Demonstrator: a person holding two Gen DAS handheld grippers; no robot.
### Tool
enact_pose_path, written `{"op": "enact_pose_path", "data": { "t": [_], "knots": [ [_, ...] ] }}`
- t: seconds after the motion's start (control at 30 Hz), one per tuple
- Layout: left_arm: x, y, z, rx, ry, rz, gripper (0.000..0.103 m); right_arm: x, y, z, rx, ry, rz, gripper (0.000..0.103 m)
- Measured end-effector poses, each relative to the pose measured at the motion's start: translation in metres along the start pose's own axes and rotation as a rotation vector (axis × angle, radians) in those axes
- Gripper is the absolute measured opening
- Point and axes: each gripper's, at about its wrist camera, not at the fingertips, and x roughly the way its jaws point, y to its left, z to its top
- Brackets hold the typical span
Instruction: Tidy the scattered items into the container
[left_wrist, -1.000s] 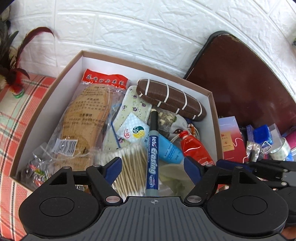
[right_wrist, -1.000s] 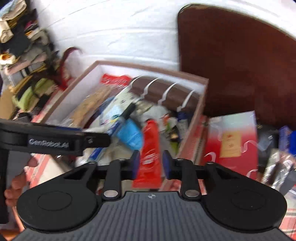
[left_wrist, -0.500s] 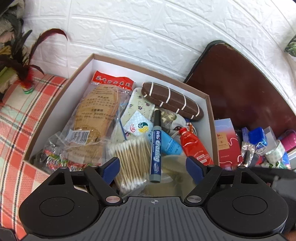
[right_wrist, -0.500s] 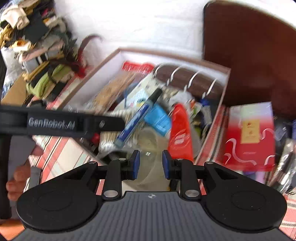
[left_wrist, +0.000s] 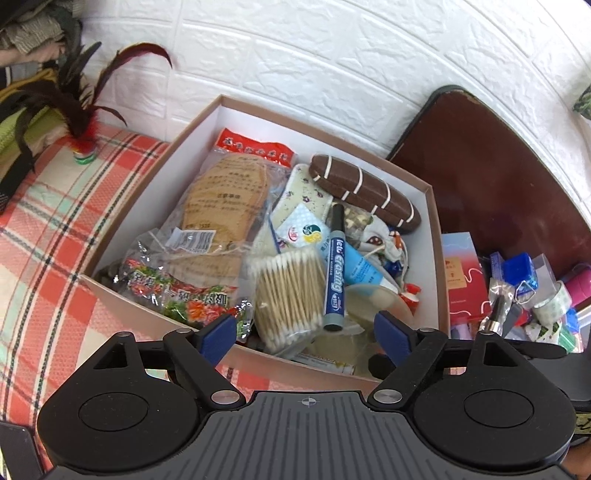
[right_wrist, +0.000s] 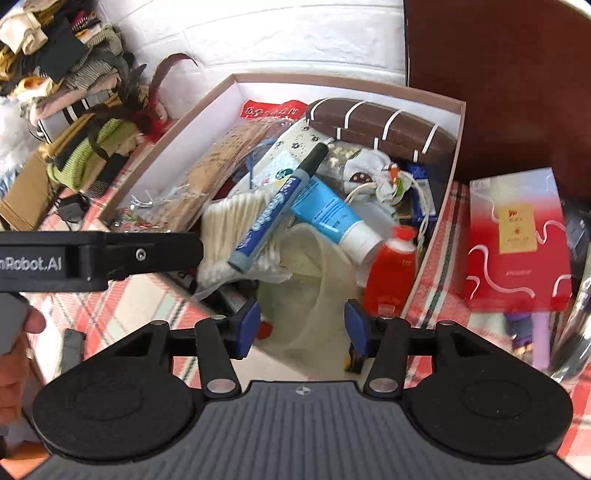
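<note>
1. Jaws of the left gripper are spread wide and nothing is held; the box lies just ahead, so a free drop seems intended.
2. The right gripper is likewise parted and empty, with the red tube just beyond its right finger.
3. The marker is seen resting on the cotton swabs, straight ahead.
4. Loose items are left outside, far right.

we have both wrist cams close above the box, angled down toward the white wall. the left cam frames it centre; the right sits further right. both share the marker.
</note>
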Motion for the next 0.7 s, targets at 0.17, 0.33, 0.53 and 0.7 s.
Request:
{"op": "enact_pose_path", "data": {
  "t": [0.17, 0.33, 0.53, 0.7],
  "knots": [
    [-0.006, -0.004, -0.002, 0.003, -0.006, 0.006, 0.093, -0.015, 0.000, -0.003, 0.001, -0.023, -0.011, 0.076],
    [-0.018, -0.017, -0.004, 0.030, -0.032, 0.077, 0.103, -0.034, 0.005, -0.007, -0.059, -0.044, -0.013, 0.103],
    [-0.033, -0.036, -0.012, 0.072, -0.093, 0.184, 0.103, -0.059, 0.007, -0.011, -0.165, -0.060, -0.013, 0.103],
    [-0.049, -0.046, -0.022, 0.041, -0.107, 0.192, 0.103, -0.077, 0.003, -0.021, -0.169, -0.091, 0.015, 0.103]
  ]
}}
